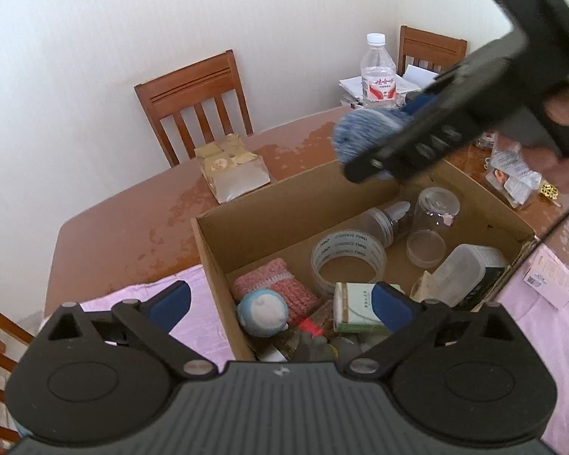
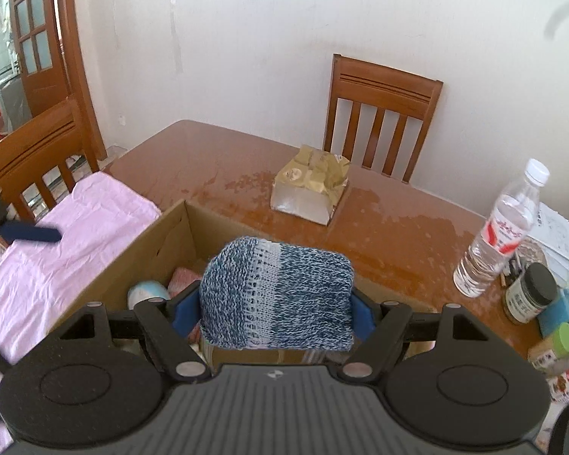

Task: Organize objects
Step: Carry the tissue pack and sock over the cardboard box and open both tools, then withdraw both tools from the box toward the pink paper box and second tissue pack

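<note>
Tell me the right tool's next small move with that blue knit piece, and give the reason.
Probably lower it a little and open over the cardboard box. The right tool is shut on the blue knit piece, held above the box's far side, where the bare floor beside the tape roll looks free. The left tool hangs open nearer the box's front, out of the way.

The brown wooden table (image 2: 216, 159) has a worn, patchy surface. On it stands an open brown cardboard box (image 1: 269, 208), with a pale pink cloth (image 2: 76, 227) spread beside it. Farther back sits a crumpled gold and silver foil package (image 2: 309, 193). Near the right edge stand a clear plastic water bottle (image 2: 500, 235), a dark-lidded jar (image 2: 531, 292) and a stack of white papers (image 2: 554, 235).
</note>
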A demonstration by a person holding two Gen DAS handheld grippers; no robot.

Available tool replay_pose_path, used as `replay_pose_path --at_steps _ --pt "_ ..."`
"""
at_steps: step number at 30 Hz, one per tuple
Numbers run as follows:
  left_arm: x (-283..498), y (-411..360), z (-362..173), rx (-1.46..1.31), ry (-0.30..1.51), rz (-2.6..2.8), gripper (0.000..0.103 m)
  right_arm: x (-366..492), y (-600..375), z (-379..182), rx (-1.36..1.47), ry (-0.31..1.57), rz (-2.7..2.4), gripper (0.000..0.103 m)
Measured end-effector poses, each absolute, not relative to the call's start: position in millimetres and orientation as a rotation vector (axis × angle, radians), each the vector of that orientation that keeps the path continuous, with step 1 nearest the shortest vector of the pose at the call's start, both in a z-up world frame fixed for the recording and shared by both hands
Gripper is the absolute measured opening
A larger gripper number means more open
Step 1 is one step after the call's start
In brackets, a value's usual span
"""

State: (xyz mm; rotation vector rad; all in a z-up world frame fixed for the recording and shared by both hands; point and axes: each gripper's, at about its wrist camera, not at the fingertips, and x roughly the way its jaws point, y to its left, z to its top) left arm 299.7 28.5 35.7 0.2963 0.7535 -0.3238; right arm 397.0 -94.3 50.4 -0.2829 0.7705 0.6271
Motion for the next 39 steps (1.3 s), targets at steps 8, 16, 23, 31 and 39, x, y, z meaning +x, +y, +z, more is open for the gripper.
replay_pose_path --at_steps 8,16,23,31,39 --pt "299 33 36 0.267 0.759 -0.301 0.101 416 -89 44 -0.250 0.785 0.593 0.103" --pt "291 25 43 0.262 0.752 -0.293 0.101 400 -103 50 -0.279 0.788 0.571 0.103" --pt "267 20 41 0.243 0.752 -0.275 0.102 364 -116 54 -0.312 0.754 0.564 0.103" --pt "229 21 22 0.163 0.783 -0.222 0.102 300 -135 39 -0.324 0.719 0.530 0.103" --pt "202 25 -3 0.124 0.819 -0.141 0.102 245 -151 11 -0.297 0.728 0.477 0.103"
